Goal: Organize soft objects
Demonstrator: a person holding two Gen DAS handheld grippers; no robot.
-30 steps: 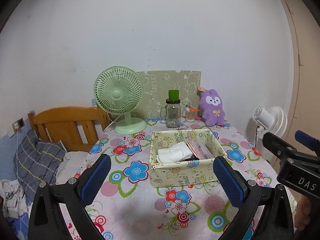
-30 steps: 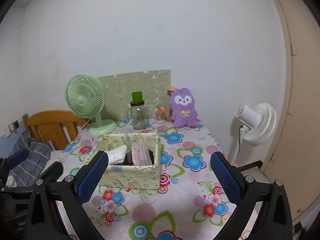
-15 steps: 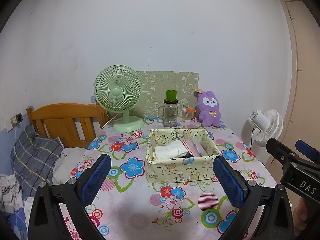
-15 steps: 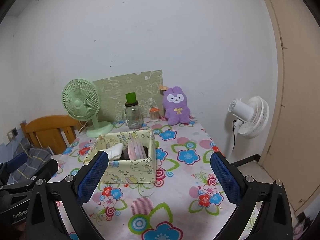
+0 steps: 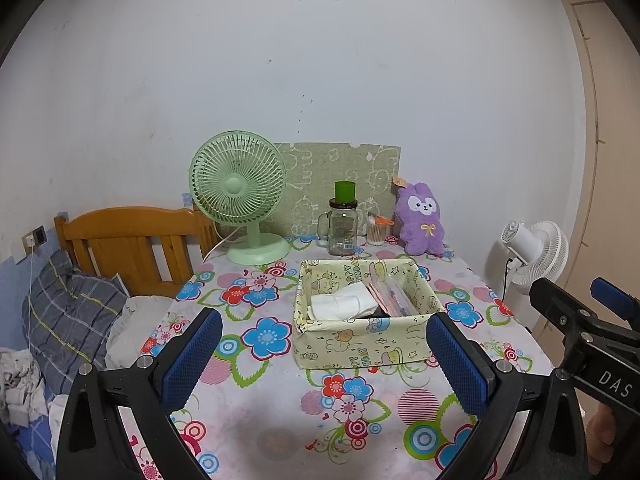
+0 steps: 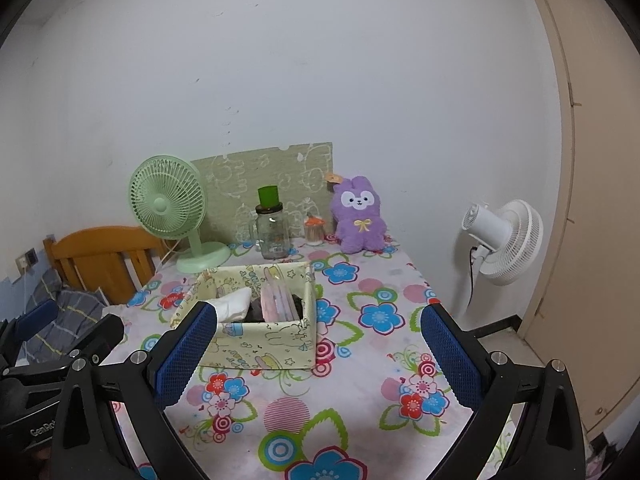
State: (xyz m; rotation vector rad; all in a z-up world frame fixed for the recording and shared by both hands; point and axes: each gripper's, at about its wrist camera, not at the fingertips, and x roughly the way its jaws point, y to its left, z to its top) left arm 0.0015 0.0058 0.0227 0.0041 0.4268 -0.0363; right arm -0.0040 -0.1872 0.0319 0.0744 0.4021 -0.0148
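- Left wrist view: left gripper (image 5: pixel 324 354), jaws spread wide, holding nothing, low over the floral table (image 5: pixel 280 432).
- Fabric box (image 5: pixel 362 346) at 12 o'clock of the gripper; folded white cloth (image 5: pixel 344 306) inside at its 9 o'clock side, pink packets (image 5: pixel 394 300) toward 3 o'clock.
- Purple plush (image 5: pixel 420 220) upright at the table's 1 o'clock edge, against the wall.
- Right gripper (image 6: pixel 318 354), jaws likewise spread, empty.
- Green fan (image 5: pixel 238 188) at 11 o'clock; glass jar (image 5: pixel 342 226) between fan and plush.

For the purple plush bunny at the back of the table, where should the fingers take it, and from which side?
Grip the purple plush bunny across its soft body, below the face, coming from the front over the open right half of the table. It sits upright facing forward, and the cotton-swab jar stands close on its left, so the right gripper, open, seems better placed.
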